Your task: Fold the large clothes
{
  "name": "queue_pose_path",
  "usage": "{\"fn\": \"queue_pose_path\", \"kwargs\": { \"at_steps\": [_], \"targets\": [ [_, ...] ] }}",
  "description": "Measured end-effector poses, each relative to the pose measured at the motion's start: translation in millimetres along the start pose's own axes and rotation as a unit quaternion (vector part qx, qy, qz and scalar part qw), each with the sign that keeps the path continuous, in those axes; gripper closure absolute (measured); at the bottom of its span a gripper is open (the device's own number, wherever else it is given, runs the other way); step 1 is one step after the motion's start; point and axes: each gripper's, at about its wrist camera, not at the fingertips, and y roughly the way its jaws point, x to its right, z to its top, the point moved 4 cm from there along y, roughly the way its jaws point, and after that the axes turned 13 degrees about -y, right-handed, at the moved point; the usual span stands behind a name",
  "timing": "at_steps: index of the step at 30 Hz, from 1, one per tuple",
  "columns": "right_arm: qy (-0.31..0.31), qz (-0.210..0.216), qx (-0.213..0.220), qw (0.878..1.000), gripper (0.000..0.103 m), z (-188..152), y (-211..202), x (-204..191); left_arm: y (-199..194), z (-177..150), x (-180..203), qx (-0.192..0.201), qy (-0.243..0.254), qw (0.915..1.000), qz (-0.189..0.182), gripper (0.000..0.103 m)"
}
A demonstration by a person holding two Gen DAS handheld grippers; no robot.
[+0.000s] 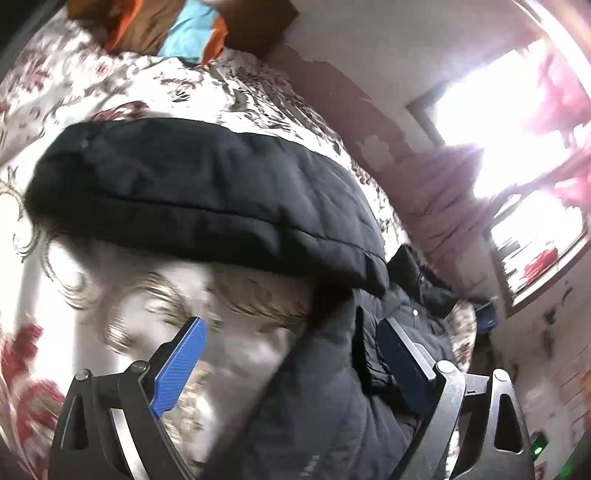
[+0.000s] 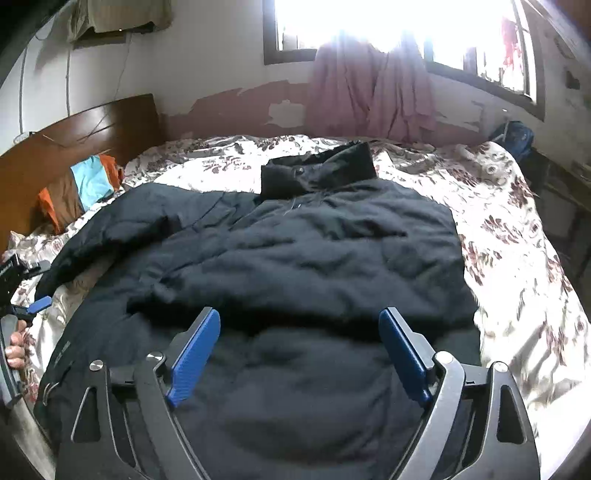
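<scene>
A large black padded jacket lies spread on a floral bedspread, with its collar at the far side. My right gripper hovers open just over the near part of the jacket, holding nothing. In the left wrist view a jacket sleeve stretches across the bedspread, and the jacket body fills the lower right. My left gripper is open at the jacket's edge, with fabric reaching between its fingers near the right one. That left gripper's blue fingertip shows at the far left, with a hand on it.
A wooden headboard stands at the left with an orange, brown and blue bundle against it. A pink curtain hangs under a bright window. A blue bag sits past the bed's far right corner.
</scene>
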Motion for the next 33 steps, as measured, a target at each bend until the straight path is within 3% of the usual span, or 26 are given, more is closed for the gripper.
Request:
{"fn": "queue_pose_path", "kwargs": {
  "at_steps": [7,14,22,26,29,32,33],
  "targets": [
    [-0.003,-0.015,-0.019,1.000,0.018,-9.4,-4.3,-48.3,-5.0,32.0,-47.3,0.002,-0.051,0.9981,-0.034,0.007],
    [0.003,-0.037,-0.048,0.998,0.018,10.0,22.5,-70.8,13.9,53.9,-55.7,0.007,-0.112,0.9924,-0.052,0.000],
    [0.020,-0.107,-0.054,0.993,0.018,31.2,59.0,-71.9,27.9,83.8,-79.8,0.020,-0.217,0.9708,-0.100,0.000],
    [0.001,-0.139,-0.052,0.989,0.018,41.4,75.1,-80.2,26.0,89.4,-83.9,0.031,-0.225,0.9671,-0.114,0.001],
    [-0.031,-0.151,-0.089,0.984,0.018,35.0,97.4,-90.9,23.5,90.7,-83.9,0.047,-0.216,0.9687,-0.113,0.005],
    [-0.050,-0.164,-0.121,0.978,0.008,22.3,116.5,-98.2,15.1,90.5,-85.3,0.073,-0.207,0.9706,-0.099,0.028],
    [-0.053,-0.167,-0.124,0.977,0.005,20.4,119.4,-99.4,12.1,92.1,-86.6,0.084,-0.205,0.9705,-0.095,0.041]
  ]
}}
